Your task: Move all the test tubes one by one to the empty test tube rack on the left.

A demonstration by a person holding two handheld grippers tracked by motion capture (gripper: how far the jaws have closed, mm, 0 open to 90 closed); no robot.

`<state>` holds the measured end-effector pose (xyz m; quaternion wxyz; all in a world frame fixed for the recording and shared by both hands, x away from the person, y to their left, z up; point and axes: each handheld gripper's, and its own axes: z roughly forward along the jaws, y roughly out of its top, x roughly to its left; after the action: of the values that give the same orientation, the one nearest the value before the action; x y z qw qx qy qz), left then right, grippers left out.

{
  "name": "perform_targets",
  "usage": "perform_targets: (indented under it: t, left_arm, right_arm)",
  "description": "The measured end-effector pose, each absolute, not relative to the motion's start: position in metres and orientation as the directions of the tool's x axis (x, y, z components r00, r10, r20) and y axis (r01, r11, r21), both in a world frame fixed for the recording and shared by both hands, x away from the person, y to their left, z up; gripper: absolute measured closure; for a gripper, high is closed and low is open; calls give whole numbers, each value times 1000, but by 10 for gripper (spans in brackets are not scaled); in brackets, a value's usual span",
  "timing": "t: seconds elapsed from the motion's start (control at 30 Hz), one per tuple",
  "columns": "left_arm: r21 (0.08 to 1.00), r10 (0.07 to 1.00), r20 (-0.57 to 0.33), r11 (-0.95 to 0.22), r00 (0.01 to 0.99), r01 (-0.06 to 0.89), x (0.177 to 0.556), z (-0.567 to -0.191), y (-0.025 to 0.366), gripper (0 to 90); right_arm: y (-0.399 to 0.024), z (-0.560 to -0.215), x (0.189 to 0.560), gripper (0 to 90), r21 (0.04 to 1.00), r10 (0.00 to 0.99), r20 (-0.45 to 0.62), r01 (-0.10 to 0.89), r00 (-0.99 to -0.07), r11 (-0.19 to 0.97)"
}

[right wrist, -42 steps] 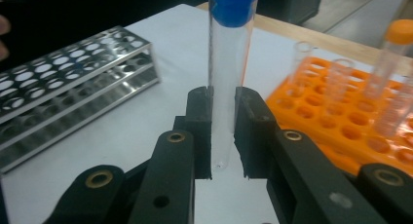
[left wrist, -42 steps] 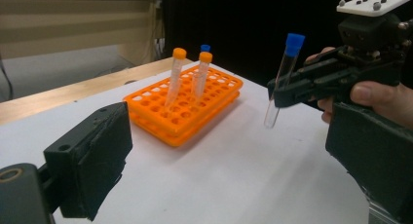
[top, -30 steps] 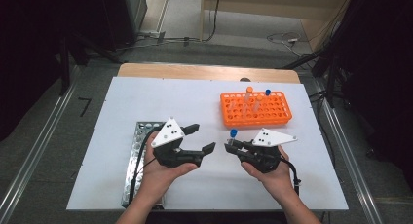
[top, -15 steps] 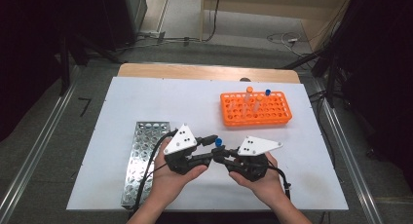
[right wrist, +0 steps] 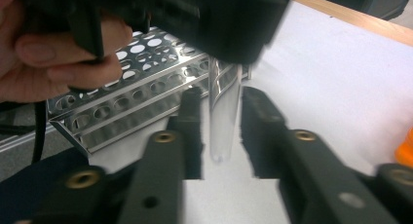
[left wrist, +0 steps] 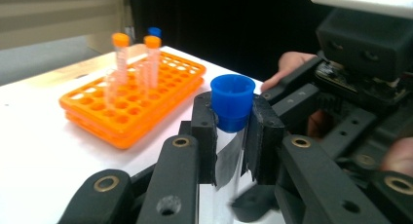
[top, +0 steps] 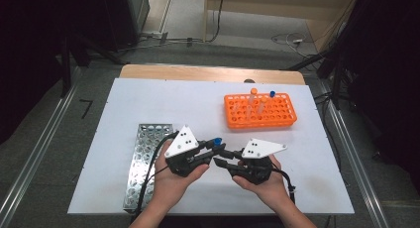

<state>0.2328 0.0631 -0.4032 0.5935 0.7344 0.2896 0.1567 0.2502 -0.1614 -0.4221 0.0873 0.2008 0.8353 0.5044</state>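
A clear tube with a blue cap stands upright between the two grippers over the table's front middle. My left gripper is shut on it just below the cap. The tube's lower part hangs between the jaws of my right gripper. Those jaws have just been opening, and a gap shows on both sides of the glass. In the high view the left gripper and right gripper meet tip to tip under the blue cap.
An orange rack with a few capped tubes stands at the back right and is also seen as the orange rack ahead of the left gripper. A perforated metal rack lies at the front left, beside the left hand.
Both hands came together at the table's middle. The left gripper's jaws closed on the tube below its cap. The right gripper, which held the tube before, has loosened its jaws.
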Motion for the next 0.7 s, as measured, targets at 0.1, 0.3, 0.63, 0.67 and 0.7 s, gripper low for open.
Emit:
perform_targets:
  t: [0.1, 0.3, 0.63, 0.67, 0.7]
  left_arm:
    - [964, 634, -118, -111, 765, 241, 234, -401, 70, 767]
    - [969, 699, -126, -64, 704, 237, 239, -397, 94, 767]
    - [975, 787, -125, -14, 604, 220, 245, -393, 129, 767]
    - [976, 797, -123, -9, 591, 216, 246, -393, 133, 768]
    - [977, 807, -124, -3, 577, 215, 247, -393, 138, 768]
  right_arm:
    - [-167, -424, 252, 545, 884, 421, 69, 251, -905, 395]
    - [-178, -425, 256, 332, 892, 419, 77, 250, -905, 376]
    - [-203, -431, 264, 0, 891, 466, 92, 282, -880, 357]
    - [-206, -431, 265, 0, 891, 468, 93, 283, -879, 355]
    - [-209, -431, 266, 0, 894, 467, 98, 284, -879, 347]
